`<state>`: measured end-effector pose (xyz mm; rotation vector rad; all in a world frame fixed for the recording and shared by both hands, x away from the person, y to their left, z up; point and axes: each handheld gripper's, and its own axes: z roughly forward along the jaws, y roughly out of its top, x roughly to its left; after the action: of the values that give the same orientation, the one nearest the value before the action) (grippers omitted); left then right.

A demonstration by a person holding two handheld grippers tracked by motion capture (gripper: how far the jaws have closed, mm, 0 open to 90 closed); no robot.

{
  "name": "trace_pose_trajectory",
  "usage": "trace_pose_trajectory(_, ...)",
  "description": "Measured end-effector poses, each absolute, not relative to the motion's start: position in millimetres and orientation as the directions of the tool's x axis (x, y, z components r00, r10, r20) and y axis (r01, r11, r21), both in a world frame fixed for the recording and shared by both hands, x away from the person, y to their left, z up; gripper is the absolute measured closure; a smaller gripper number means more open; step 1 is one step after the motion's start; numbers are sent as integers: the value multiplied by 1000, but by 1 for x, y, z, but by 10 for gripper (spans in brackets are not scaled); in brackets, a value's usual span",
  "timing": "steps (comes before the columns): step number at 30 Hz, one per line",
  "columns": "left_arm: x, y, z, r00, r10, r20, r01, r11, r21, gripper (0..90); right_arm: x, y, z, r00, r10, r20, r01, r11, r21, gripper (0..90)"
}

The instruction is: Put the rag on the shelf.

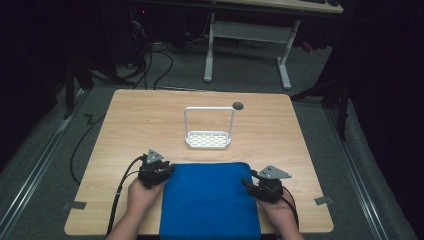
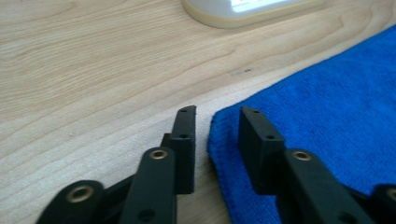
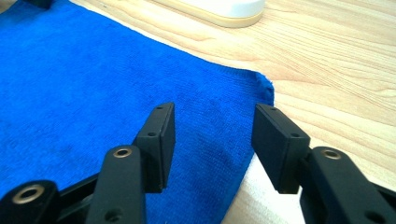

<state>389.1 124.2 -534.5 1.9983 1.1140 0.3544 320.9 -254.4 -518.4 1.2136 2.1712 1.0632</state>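
The left gripper [image 1: 159, 171] sits with jaws parted astride the blue towel's [image 1: 209, 200] far-left corner. The towel lies flat on the table [image 1: 130, 125], near edge overhanging toward the person. The right gripper [image 1: 261, 189], also parted, straddles its right edge near the far corner, equally close.

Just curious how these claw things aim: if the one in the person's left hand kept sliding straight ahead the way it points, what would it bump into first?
Probably the blue towel: the open left gripper already straddles its corner edge. Farther ahead stands the white rack, though depth is hard to judge.
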Motion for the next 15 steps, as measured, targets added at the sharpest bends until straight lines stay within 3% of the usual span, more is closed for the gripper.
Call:
trace_pose_trajectory(6, 388, 124, -535, 595, 791, -144, 580, -298, 758, 849, 332, -252, -521, -513, 858, -6, 530, 323, 784, 471)
trace_pose_trajectory(15, 389, 124, -536, 602, 784, -152, 581, -299, 757, 861, 365, -256, -520, -459, 888, 37, 611, 285, 738, 468)
